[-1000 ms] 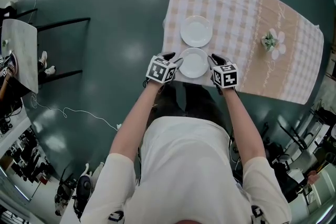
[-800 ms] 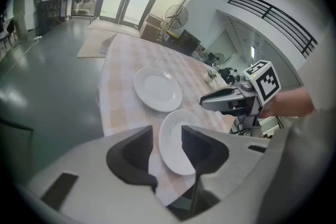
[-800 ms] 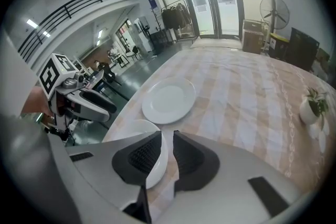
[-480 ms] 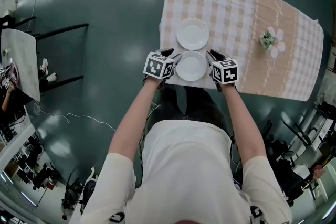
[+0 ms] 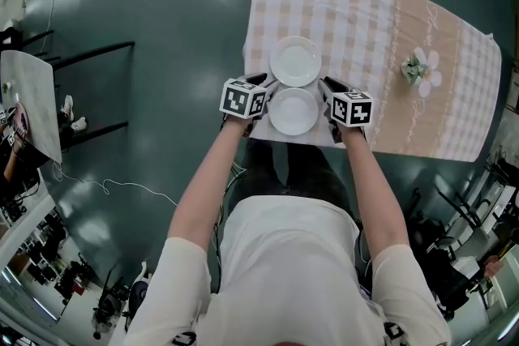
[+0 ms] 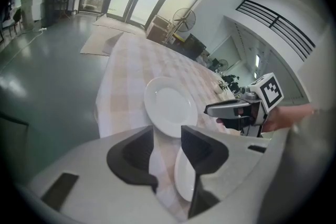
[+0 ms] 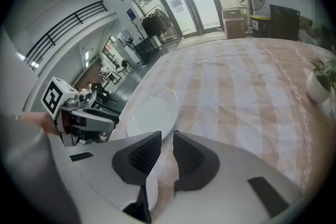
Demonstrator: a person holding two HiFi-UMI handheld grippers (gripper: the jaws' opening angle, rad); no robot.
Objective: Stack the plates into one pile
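Observation:
Two white plates lie on the checked tablecloth [image 5: 365, 12]. The far plate [image 5: 296, 61] [image 6: 170, 105] [image 7: 152, 110] rests flat. The near plate [image 5: 293, 111] sits at the table's front edge. My left gripper [image 5: 264, 83] [image 6: 167, 136] holds that plate's left rim [image 6: 184, 181], which shows edge-on low between the jaws. My right gripper [image 5: 327, 83] [image 7: 167, 139] grips its right rim [image 7: 152, 194] the same way. Each gripper's jaws stand close together, one above and one below the rim. Each gripper also shows in the other's view, the right one [image 6: 236, 110] and the left one [image 7: 86, 118].
A small white pot of flowers [image 5: 420, 67] [image 7: 320, 81] stands on the cloth to the right. The cloth hangs over the table's front edge below the near plate. A grey table [image 5: 32, 101] and dark chair frames stand on the floor at far left.
Both grippers have slid forward along the near plate's sides and now sit level with its far half. The plates keep their spacing; the view itself has shifted a little.

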